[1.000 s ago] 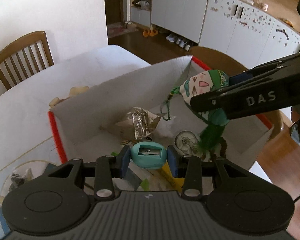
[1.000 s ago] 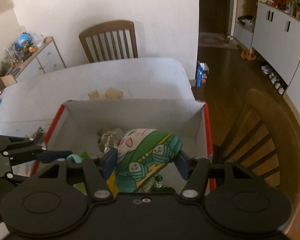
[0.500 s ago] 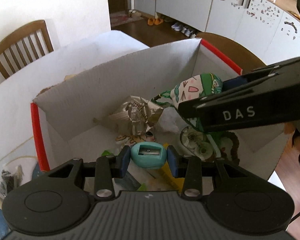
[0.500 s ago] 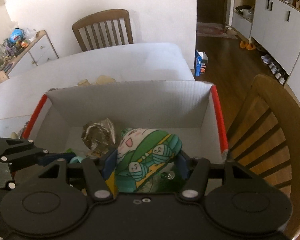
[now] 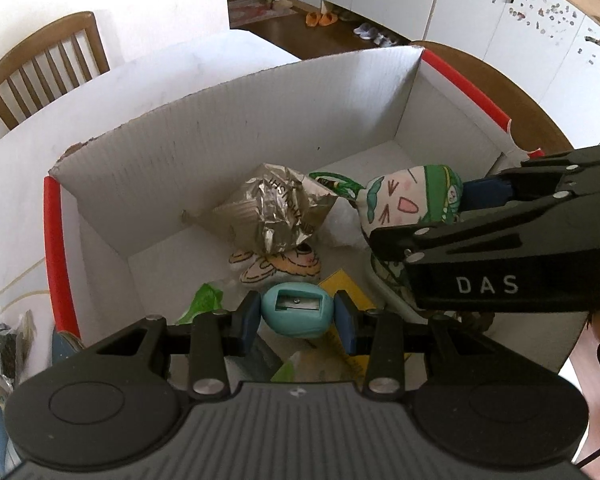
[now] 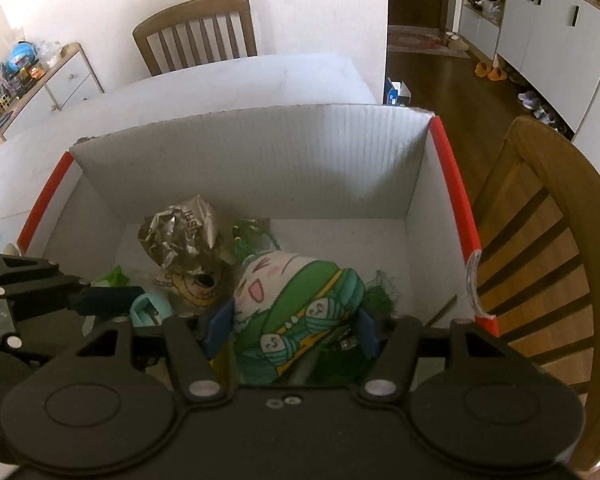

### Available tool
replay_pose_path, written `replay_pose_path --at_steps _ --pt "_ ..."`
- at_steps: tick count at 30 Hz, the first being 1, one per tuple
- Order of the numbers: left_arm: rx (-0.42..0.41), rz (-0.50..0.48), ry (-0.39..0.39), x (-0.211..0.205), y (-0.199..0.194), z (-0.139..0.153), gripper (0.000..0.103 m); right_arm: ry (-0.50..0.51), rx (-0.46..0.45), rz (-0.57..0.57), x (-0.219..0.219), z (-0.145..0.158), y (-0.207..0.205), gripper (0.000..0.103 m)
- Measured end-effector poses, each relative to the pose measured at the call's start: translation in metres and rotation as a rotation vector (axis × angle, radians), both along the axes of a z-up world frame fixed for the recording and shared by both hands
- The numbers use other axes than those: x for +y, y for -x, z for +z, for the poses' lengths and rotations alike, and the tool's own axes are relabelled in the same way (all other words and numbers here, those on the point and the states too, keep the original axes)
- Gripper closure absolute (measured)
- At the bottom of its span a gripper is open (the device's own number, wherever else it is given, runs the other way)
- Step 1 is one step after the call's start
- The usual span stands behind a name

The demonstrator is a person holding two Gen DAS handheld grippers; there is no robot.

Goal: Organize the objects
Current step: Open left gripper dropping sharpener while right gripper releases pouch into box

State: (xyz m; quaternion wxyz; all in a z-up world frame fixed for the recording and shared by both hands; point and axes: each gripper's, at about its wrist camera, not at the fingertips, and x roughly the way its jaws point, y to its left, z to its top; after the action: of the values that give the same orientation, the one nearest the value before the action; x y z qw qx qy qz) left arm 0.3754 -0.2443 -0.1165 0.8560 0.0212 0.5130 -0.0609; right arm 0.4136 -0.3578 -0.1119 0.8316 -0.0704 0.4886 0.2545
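left gripper clamps a teal sharpener; right gripper grips a plush pouch, both inside the white box.

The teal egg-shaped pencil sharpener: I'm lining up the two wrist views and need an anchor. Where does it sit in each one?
Left wrist view: the teal egg-shaped pencil sharpener is low centre, clamped in the left gripper, slot facing the camera.
Right wrist view: the sharpener is lower left, partly hidden behind the right gripper's frame.
Shared landmark: the crumpled silver foil wrapper inside the white cardboard box.
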Motion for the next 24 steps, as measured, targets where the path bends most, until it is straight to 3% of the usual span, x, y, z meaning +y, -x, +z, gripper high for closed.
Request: replay_pose_path --at_steps 4,8,18,24 --pt "0.002 -0.003 -0.007 -0.001 0.000 0.002 0.062 -0.002 0.006 0.013 -0.002 0.002 0.002 0.040" --pt "-0.018 -0.002 -0.021 -0.005 0.004 0.006 0.039 -0.001 0.008 0.036 -0.005 0.006 0.005 0.039" --pt "-0.050 0.002 -0.015 -0.010 0.019 0.017 0.038 -0.049 -0.003 0.056 -0.014 0.022 0.018 0.029" --pt "-0.086 0.014 0.010 -0.004 0.032 0.032 0.038 -0.087 -0.025 0.056 -0.025 0.037 0.026 0.028"
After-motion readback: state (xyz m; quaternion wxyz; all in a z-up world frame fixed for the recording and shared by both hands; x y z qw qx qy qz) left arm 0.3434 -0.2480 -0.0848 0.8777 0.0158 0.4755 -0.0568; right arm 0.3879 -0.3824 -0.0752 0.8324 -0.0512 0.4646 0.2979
